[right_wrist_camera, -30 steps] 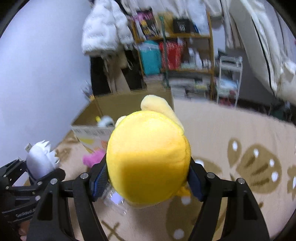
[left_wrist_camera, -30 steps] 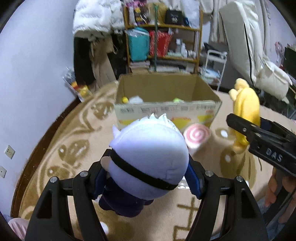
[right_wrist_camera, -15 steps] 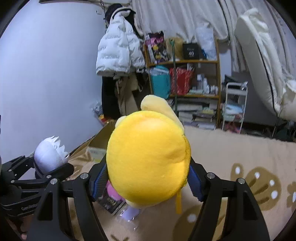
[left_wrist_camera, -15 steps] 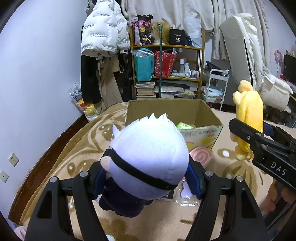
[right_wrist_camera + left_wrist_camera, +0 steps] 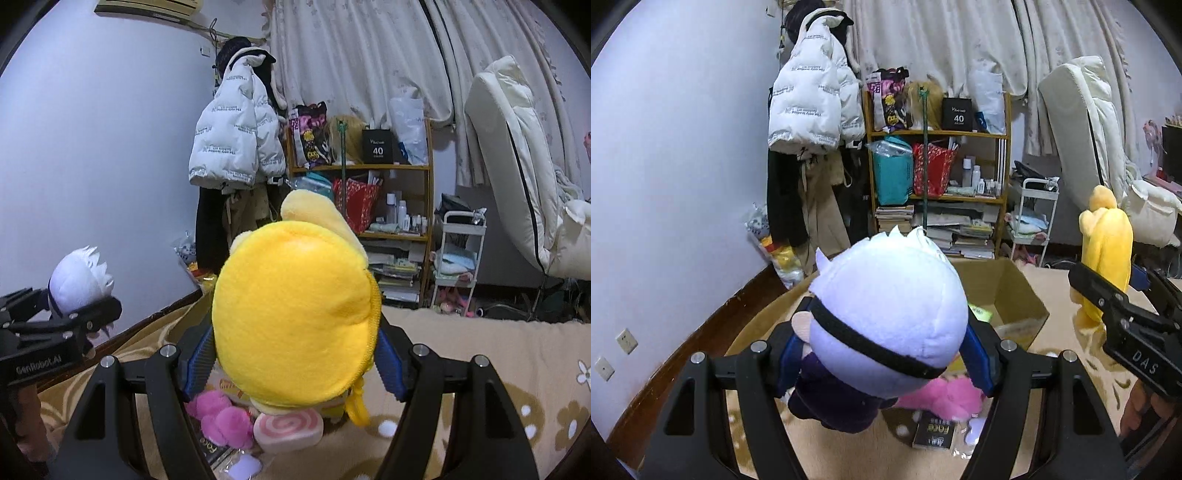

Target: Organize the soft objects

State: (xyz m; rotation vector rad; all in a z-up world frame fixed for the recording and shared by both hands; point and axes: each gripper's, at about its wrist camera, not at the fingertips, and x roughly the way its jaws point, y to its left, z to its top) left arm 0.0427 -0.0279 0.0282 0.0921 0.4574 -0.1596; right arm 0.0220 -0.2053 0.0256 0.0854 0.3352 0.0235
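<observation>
My left gripper (image 5: 882,354) is shut on a white-haired plush doll (image 5: 886,314) with a black band and dark body, held above the carpet in front of an open cardboard box (image 5: 1015,295). My right gripper (image 5: 291,358) is shut on a yellow plush toy (image 5: 295,325), also raised. The yellow plush toy shows at the right of the left wrist view (image 5: 1106,251), and the white-haired doll at the left of the right wrist view (image 5: 79,280). A pink fluffy plush (image 5: 221,421) and a pink swirl roll plush (image 5: 288,428) lie on the carpet below.
A small black box (image 5: 934,434) lies on the beige patterned carpet (image 5: 480,350). Behind the cardboard box stand a cluttered wooden shelf (image 5: 938,166), hanging coats (image 5: 812,110), a white trolley (image 5: 1034,218) and a leaning mattress (image 5: 1086,129). A wall runs along the left.
Both grippers have risen and tilted up, each still holding its plush. The box and the floor items now sit lower in both views, and more of the wall and curtains shows.
</observation>
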